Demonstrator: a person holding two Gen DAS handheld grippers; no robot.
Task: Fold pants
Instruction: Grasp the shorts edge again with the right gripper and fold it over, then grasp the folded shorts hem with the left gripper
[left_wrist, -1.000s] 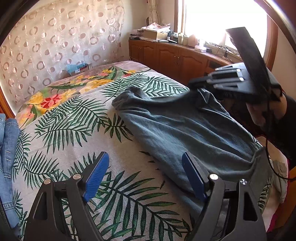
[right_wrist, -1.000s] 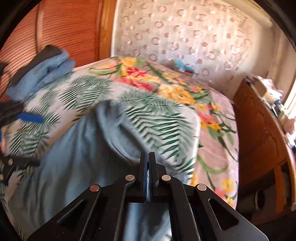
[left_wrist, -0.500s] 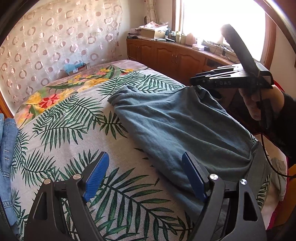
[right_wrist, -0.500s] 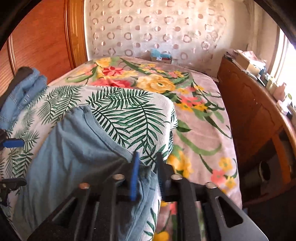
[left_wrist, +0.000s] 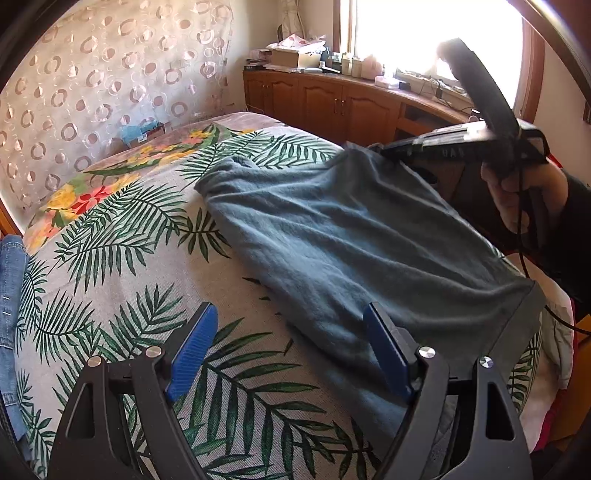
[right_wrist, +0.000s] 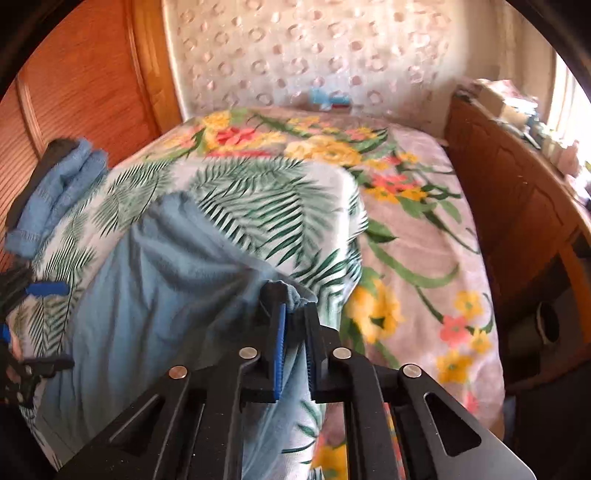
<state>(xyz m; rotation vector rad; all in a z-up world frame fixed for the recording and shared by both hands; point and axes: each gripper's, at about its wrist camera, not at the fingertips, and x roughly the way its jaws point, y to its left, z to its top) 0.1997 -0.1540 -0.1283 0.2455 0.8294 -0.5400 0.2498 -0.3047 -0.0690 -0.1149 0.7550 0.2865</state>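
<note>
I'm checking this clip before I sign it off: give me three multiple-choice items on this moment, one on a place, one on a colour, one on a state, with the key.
1. Where do the grey-blue pants lie?
A. On the leaf-print bedspread
B. On the wooden cabinet
C. On the floor

2. What colour are the pads of the left gripper?
A. Red
B. Blue
C. White

3. How do the jaws of the right gripper stand?
A. Wide apart, nothing between them
B. Closed on a bunched edge of the pants
C. Closed on the folded jeans

Key: 1 A, the left wrist view shows the pants spread over the palm-leaf cover. 2 B, both pads show blue there. 3 B, the right wrist view shows cloth pinched between the jaws, which have just been closing.
</note>
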